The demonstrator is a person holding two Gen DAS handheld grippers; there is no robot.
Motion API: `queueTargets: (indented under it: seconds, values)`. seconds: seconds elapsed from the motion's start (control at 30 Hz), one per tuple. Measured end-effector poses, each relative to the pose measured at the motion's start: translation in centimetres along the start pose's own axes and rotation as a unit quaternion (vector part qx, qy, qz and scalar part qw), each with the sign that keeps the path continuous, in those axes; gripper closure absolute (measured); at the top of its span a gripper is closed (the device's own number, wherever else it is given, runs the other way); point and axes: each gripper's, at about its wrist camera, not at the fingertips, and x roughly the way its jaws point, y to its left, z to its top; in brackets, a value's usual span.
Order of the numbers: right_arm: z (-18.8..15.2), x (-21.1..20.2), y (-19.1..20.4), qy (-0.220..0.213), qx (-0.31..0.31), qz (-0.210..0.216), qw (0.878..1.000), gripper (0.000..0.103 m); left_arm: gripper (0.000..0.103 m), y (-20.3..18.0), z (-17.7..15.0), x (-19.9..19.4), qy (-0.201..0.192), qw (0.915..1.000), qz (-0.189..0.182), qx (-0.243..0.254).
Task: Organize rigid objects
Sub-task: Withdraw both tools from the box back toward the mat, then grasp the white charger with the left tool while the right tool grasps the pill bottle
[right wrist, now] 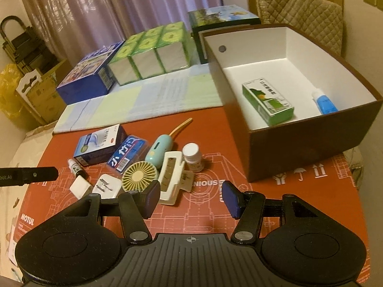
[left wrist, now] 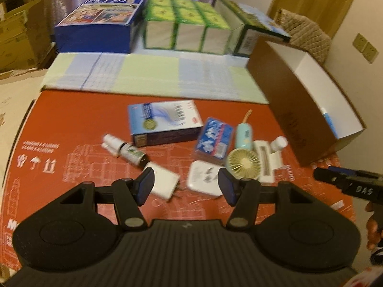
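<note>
Small items lie in a heap on the red mat [right wrist: 239, 215]: a blue-white carton [right wrist: 98, 146], a blue pack [right wrist: 126, 155], a mint-green device [right wrist: 159, 149], a round fan [right wrist: 138, 177], a white case [right wrist: 171, 174], a white bottle [right wrist: 192, 157], a plug adapter [left wrist: 203, 179], a white charger [left wrist: 162, 181] and a spray bottle [left wrist: 124, 150]. My left gripper [left wrist: 186, 187] hangs open just in front of the adapter and charger, holding nothing. My right gripper [right wrist: 191, 198] is open and empty over bare mat, right of the white case.
A brown box [right wrist: 299, 150] with a white inside stands at the right, holding a green carton [right wrist: 268, 102] and a blue tube [right wrist: 324, 102]. Behind a checked cloth [left wrist: 148, 74] stand a blue box [left wrist: 95, 31], green packs [left wrist: 186, 24] and a dark box [left wrist: 251, 33].
</note>
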Motion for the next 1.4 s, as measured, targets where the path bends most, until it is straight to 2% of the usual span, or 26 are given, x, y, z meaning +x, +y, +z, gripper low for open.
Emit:
queueTargets:
  seconds: [0.23,0.37,0.6,0.77,1.17,1.23,1.4]
  values:
    - [-0.3,1.4,0.9,0.014,-0.019,-0.003,1.000,0.049,0.049,1.9,-1.3,1.4,0.015,0.9995,0.026,-0.008]
    - [-0.4,2.5,0.8,0.028,-0.019,-0.008,0.999,0.049,0.049,2.0,-1.9,2.4,0.011,0.9993,0.030,0.018]
    - [-0.7,3.9,0.1,0.046,-0.017,-0.024,0.999,0.049,0.047,1.7,-3.0,4.8,0.008,0.9948,0.040,0.093]
    - [-0.9,4.4,-0.6,0.054,-0.007,-0.033,0.998,0.049,0.045,1.8,-2.5,6.4,0.010,0.9946,0.026,0.100]
    - [-0.8,5.0,-1.3,0.061,0.009,-0.046,0.997,0.049,0.046,1.6,-1.8,9.3,0.025,0.9919,0.023,0.122]
    - [-0.8,5.2,-1.3,0.062,0.008,-0.044,0.997,0.049,0.053,1.6,-1.7,9.3,0.023,0.9924,0.017,0.120]
    - [-0.6,5.5,-0.8,0.055,0.000,-0.037,0.998,0.049,0.055,1.6,-2.0,9.0,0.015,0.9916,0.018,0.127]
